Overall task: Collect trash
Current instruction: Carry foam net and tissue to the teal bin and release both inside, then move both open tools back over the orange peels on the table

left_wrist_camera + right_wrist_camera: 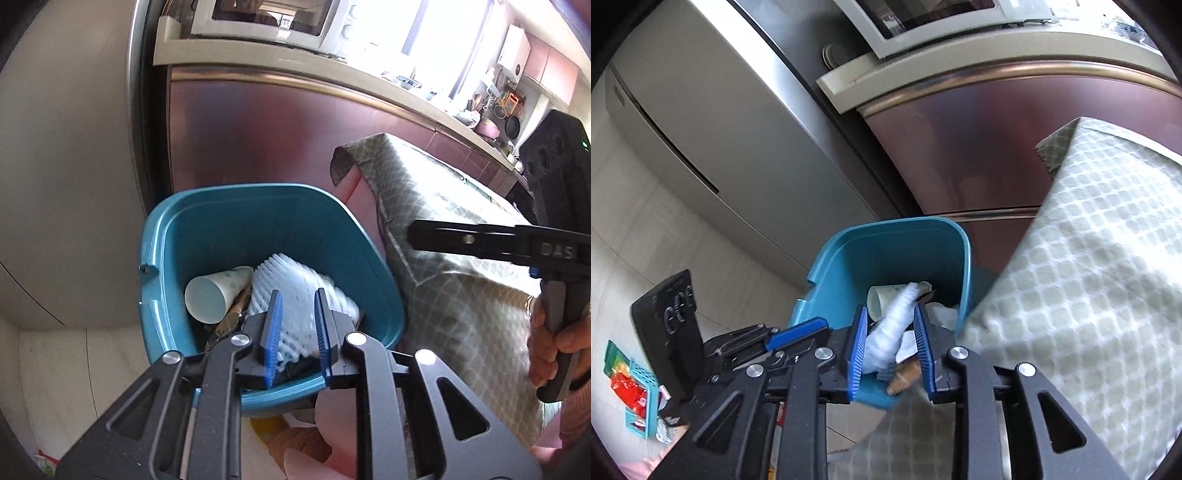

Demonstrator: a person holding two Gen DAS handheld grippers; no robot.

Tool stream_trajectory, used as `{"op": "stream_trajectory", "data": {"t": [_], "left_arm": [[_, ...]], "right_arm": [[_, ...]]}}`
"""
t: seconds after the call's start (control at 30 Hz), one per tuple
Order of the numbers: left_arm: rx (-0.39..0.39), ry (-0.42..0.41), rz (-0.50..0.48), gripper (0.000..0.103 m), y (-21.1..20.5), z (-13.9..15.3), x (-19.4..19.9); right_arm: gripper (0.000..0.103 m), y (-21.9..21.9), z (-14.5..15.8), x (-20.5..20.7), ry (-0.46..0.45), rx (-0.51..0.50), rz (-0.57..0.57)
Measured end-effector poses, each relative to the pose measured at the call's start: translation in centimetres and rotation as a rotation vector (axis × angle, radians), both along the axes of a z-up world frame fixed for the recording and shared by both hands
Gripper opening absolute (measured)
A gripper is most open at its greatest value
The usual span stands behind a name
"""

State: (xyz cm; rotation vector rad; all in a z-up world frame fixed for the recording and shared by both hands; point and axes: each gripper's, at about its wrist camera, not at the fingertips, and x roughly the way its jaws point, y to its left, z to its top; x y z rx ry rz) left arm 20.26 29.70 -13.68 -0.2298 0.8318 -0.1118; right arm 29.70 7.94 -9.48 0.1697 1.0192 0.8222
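A teal trash bin [229, 221] stands on the floor beside the table. In it lie a white paper cup [210, 299] and a white foam net [306, 288]. My left gripper [298, 295] hangs over the bin's near rim, open, its blue pads apart and pressing on nothing. My right gripper [890, 310] is also over the bin [886, 254] and open. A crumpled white paper [894, 328], blurred, is loose between its pads, with a brown wrapper [905, 376] just below. The cup [882, 295] shows behind it. The right gripper [417, 236] reaches in from the right in the left wrist view.
A table under a green-and-white checked cloth [461, 258] crowds the bin's right side. Maroon cabinets [277, 129] and a grey fridge [701, 129] stand behind. A small blue basket of packets [639, 391] sits on the floor at left. A hand [554, 343] holds the right gripper's handle.
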Motion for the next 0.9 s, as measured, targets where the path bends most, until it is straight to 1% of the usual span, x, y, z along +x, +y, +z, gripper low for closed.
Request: {"op": "stream_trajectory", "data": {"t": [0.17, 0.27, 0.43, 0.53, 0.63, 0.9], "left_arm": [[0.0, -0.032, -0.028, 0.017, -1.4, 1.6, -0.3], [-0.006, -0.076, -0.061, 0.017, -2.9, 3.2, -0.8], [-0.023, -0.169, -0.149, 0.023, -6.9, 6.3, -1.9], [-0.033, -0.204, -0.222, 0.025, -10.2, 7.8, -2.2], [-0.044, -0.218, -0.306, 0.026, -14.3, 8.8, -2.1], [-0.05, -0.183, -0.522, 0.026, -26.6, 9.0, -1.1]], "right_arm": [[0.031, -3.6, 1.8, -2.0, -0.049, 0.05, -0.013], [0.033, -6.7, 3.0, -3.5, -0.084, 0.077, -0.031], [0.036, -12.2, 4.7, -6.1, -0.147, 0.096, -0.105], [0.036, -16.0, 5.2, -7.7, -0.18, 0.087, -0.17], [0.036, -20.0, 5.4, -9.3, -0.188, 0.081, -0.239], [0.037, -31.7, 5.3, -14.2, -0.206, 0.043, -0.489]]}}
